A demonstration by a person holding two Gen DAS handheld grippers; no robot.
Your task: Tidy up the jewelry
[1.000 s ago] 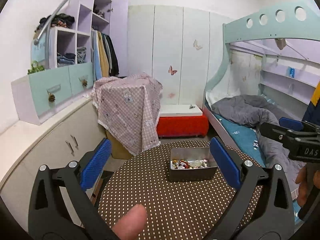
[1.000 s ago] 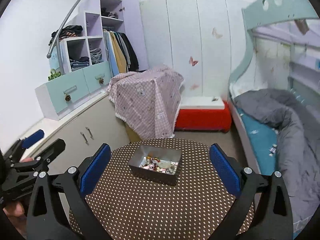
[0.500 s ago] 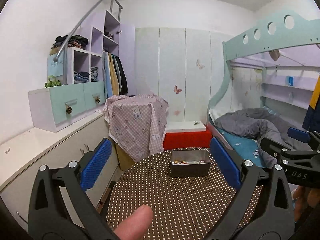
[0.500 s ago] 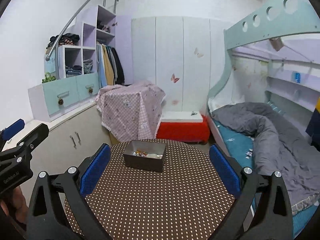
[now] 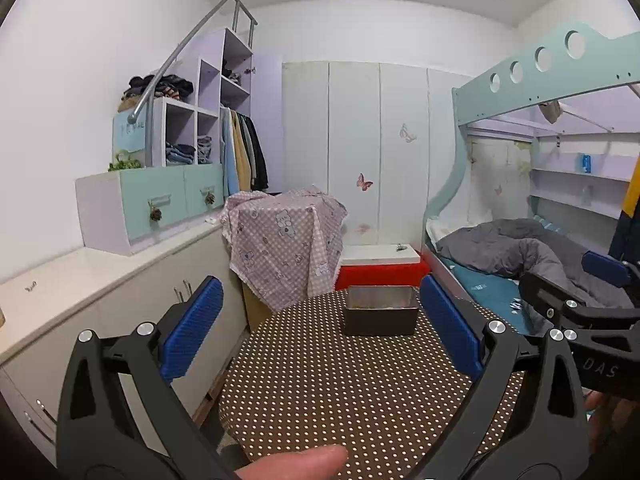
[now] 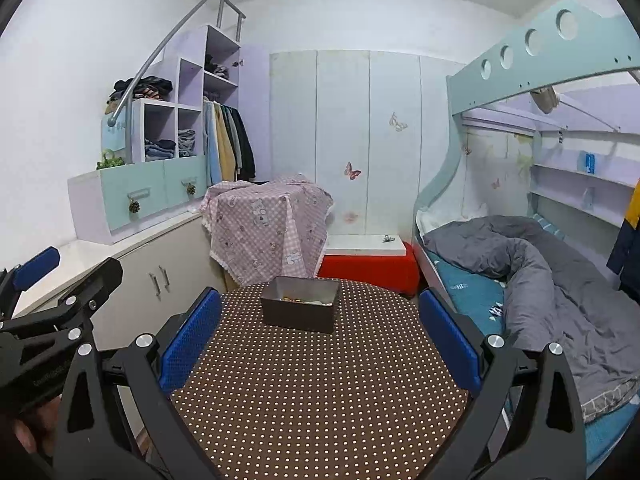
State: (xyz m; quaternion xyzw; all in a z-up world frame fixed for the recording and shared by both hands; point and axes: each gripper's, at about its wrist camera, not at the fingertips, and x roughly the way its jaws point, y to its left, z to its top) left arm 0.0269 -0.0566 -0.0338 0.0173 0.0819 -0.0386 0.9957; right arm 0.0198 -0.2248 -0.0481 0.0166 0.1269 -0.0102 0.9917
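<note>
Where the round table [image 6: 320, 392] reaches its far edge, a dark metal tin [image 6: 299, 304] stands upright on the brown, white-dotted cloth, open at the top. Jewelry [image 6: 304, 299] lies inside it: the right wrist view shows only a thin strip of small mixed pieces above the near wall, too small to tell apart; the left wrist view shows little more than the tin's rim and front wall [image 5: 381, 315].

Left gripper [image 5: 320, 344]: blue-padded fingers spread wide apart, nothing between them, held above the near part of the table with the tin well ahead, framed between the fingers. A fingertip [image 5: 296, 465] shows at the bottom edge of that view. Right gripper [image 6: 316, 346]: fingers likewise spread wide, empty, above the table, tin ahead and slightly left of centre. Each gripper appears at the edge of the other's view, held beside it and apart from the tin.

Surroundings: pink checked cloth [image 6: 266, 226] draped over a piece of furniture just behind the table; red box with a white top [image 6: 370, 266] beside it; bunk bed with a grey duvet [image 6: 532, 264] to the right; low white cabinets [image 5: 104, 304] and a shelf unit with clothes to the left.
</note>
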